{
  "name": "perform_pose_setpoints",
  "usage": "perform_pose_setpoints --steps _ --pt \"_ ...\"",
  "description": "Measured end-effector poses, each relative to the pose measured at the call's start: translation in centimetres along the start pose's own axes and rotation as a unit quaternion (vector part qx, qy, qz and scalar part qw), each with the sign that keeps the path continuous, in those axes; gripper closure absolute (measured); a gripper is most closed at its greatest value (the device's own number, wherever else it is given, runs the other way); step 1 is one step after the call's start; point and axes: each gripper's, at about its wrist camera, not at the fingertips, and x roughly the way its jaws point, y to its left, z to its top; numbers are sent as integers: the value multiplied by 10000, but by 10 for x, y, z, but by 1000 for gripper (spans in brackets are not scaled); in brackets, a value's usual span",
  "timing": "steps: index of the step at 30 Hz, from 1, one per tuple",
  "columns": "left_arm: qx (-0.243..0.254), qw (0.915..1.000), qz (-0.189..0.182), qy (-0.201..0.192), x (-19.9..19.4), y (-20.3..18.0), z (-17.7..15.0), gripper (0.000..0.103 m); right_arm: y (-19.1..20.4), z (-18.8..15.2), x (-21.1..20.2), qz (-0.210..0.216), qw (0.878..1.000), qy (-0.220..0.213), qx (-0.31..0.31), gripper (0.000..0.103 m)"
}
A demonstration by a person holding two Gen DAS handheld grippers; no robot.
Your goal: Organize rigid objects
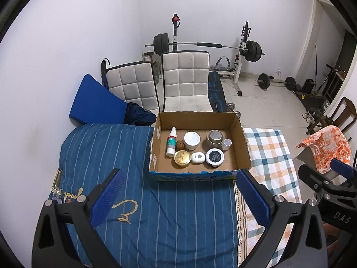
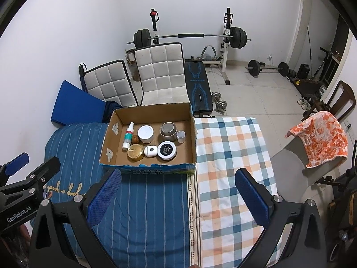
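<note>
An open cardboard box sits on the bed. Inside it stand a white spray bottle, a white jar, a metal tin, a small white cup, a gold round tin, a white case, a black-lidded jar and a brown ball. My left gripper is open and empty, short of the box. My right gripper is open and empty, over the bed.
The bed has a blue striped cover and a checked sheet. Two white padded chairs and a blue cushion stand behind. A barbell rack, weights and a chair with an orange cloth stand to the right.
</note>
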Motion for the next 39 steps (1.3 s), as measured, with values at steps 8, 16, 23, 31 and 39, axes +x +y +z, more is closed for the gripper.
perform_pose_setpoints --steps 8,16,23,31,39 --pt "-27 10000 6 -32 0 2 -2 0 1 0 -10 -95 9999 -120 -13 0" --pt "-7 10000 35 -80 -1 3 -2 0 3 -1 -12 -212 9997 -124 -32 0" --pt "-28 10000 13 -92 -1 4 -1 0 3 -1 -15 -246 9996 -160 -14 0" --pt "-54 9999 50 -85 2 6 -3 0 2 -1 -17 -258 9995 -156 2 0" --pt "-62 9999 61 -82 4 8 -4 0 2 -2 -17 -261 9995 -157 9 0"
